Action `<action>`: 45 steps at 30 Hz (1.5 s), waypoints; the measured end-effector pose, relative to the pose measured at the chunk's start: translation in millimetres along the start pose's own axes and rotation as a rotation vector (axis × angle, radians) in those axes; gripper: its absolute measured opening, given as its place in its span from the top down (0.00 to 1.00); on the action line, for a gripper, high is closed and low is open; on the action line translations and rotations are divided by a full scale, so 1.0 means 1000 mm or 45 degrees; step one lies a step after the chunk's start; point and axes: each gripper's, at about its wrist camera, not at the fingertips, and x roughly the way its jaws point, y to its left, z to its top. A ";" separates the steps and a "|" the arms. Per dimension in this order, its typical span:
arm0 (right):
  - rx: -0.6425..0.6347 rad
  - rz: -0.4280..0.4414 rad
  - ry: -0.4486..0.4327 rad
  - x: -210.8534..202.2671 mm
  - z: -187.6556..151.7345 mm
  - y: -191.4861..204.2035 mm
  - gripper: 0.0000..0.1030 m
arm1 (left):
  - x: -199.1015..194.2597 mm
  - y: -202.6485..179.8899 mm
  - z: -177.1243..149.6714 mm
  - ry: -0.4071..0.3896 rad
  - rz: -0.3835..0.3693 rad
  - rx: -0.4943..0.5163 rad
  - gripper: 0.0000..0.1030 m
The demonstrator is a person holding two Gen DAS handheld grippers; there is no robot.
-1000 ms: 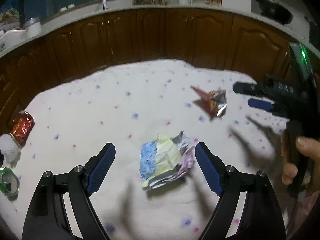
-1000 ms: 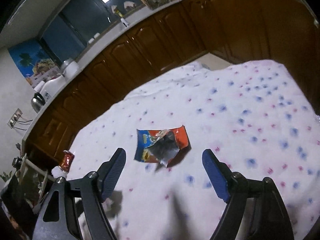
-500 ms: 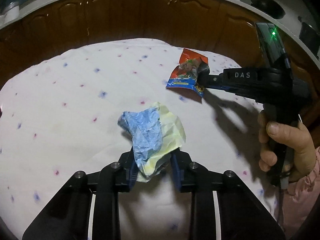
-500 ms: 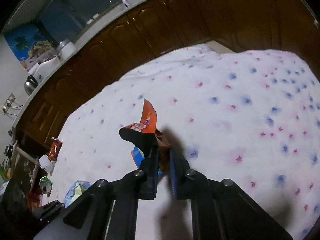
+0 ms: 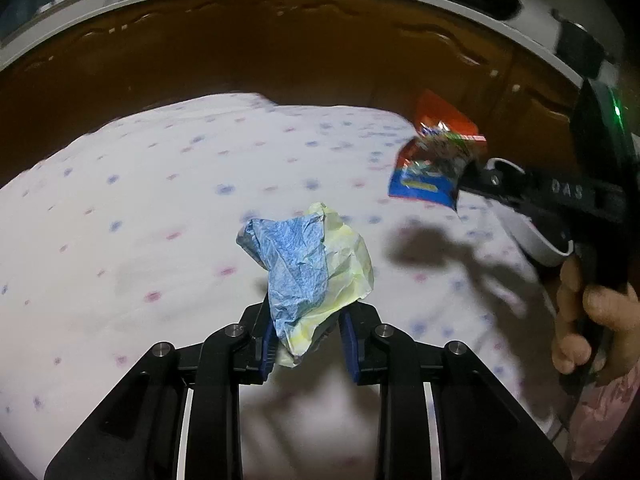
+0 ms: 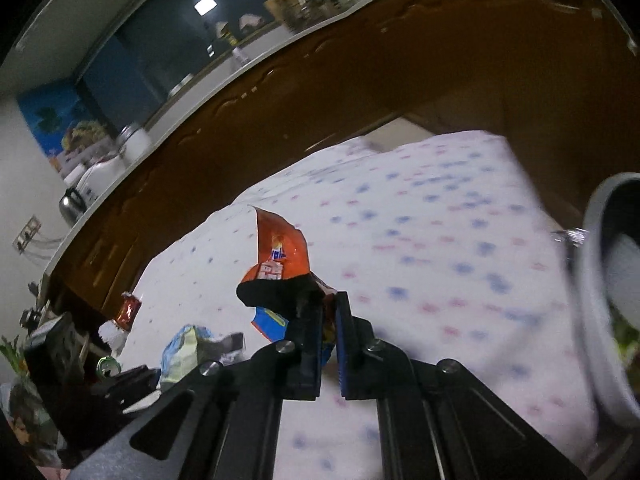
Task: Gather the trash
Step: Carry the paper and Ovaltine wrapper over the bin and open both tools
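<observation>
only the right wrist view shows a grey bin (image 6: pixel 600 320).

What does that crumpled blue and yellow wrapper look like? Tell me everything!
The crumpled wrapper is thin, wrinkly paper or plastic, blue on one side and pale yellow on the other. Its lower end is pinched between the blue pads of the left claw. It sticks up and forward, above the white dotted tablecloth. Nothing else touches it.
</observation>
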 end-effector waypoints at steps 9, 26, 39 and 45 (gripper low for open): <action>0.132 -0.232 -0.159 -0.087 -0.011 -0.085 0.95 | 0.014 -0.093 0.035 -0.033 -0.141 0.174 0.76; 0.172 -0.564 -0.166 -0.129 -0.002 -0.159 0.95 | 0.055 -0.241 0.090 -0.045 -0.278 0.383 0.76; 0.155 -0.604 -0.111 -0.131 -0.011 -0.175 0.95 | 0.092 -0.275 0.086 0.028 -0.256 0.435 0.76; 0.151 -0.621 -0.078 -0.125 -0.011 -0.177 0.94 | 0.100 -0.275 0.084 0.055 -0.247 0.433 0.75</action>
